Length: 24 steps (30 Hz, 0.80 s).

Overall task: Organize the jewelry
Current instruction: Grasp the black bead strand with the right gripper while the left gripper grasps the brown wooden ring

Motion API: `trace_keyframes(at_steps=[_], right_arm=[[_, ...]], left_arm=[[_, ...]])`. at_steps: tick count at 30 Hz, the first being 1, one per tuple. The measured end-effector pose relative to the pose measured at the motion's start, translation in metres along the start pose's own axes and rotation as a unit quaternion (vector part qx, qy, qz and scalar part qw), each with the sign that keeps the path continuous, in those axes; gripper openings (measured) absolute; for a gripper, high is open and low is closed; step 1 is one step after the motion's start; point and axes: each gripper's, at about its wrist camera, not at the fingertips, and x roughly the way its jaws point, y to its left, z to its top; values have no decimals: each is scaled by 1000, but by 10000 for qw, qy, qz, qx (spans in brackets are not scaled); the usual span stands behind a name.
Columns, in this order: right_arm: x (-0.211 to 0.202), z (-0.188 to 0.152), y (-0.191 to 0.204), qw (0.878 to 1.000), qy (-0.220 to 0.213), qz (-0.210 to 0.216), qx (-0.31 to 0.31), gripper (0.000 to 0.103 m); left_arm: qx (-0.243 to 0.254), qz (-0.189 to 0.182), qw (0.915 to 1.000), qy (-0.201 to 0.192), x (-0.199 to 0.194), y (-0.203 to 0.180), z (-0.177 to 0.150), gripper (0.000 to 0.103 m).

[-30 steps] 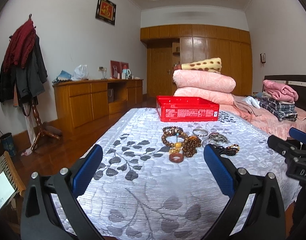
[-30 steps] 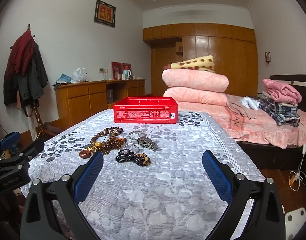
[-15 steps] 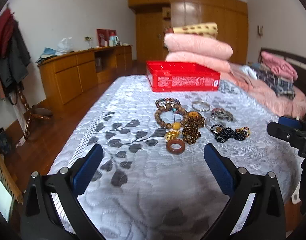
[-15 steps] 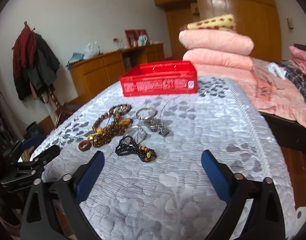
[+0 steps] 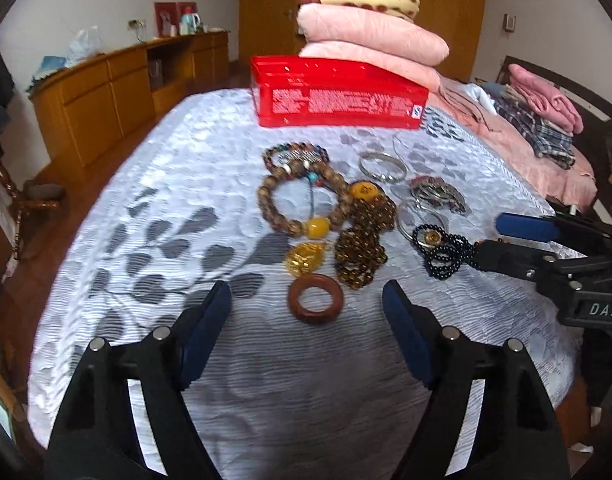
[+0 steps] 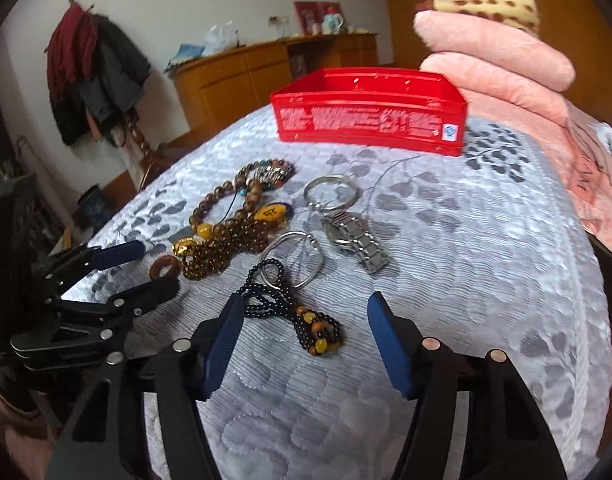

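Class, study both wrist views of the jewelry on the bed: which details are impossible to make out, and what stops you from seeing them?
- Inside of the red box: both views, hidden by its own front wall.
- White print on that wall: too blurred to read in both views.
- Black bead strand: left wrist view, its far end hidden behind the right tongs.
- Watch face: right wrist view, too small and blurred to make out.

A big bed (image 5: 106, 184) has a white cover with grey leaves. Pink blankets (image 5: 369, 36) sit in a pile at the far end. Coats (image 6: 94, 76) hang by the wall, near a long wooden cabinet (image 5: 106, 92).
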Motion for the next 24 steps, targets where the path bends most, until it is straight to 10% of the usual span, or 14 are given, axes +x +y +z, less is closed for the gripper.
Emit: trace_keyframes(at_steps=[8,15,18,24], right_arm=[[21,3,1,9991,380,112,-119,63],[17,-2,7,9984,442,130,-329,23],[15,-3,3,9979,510,335,-204,23],[21,4,6,9979,519,336,-197,35]], left_arm=[[179,88,9998,70,10,-6,2,76],[128,171,9998,-11,6,-1,0,51],[85,137,9999,-7,1,4,-2,39],[3,67,10000,-4,4,6,1,47]])
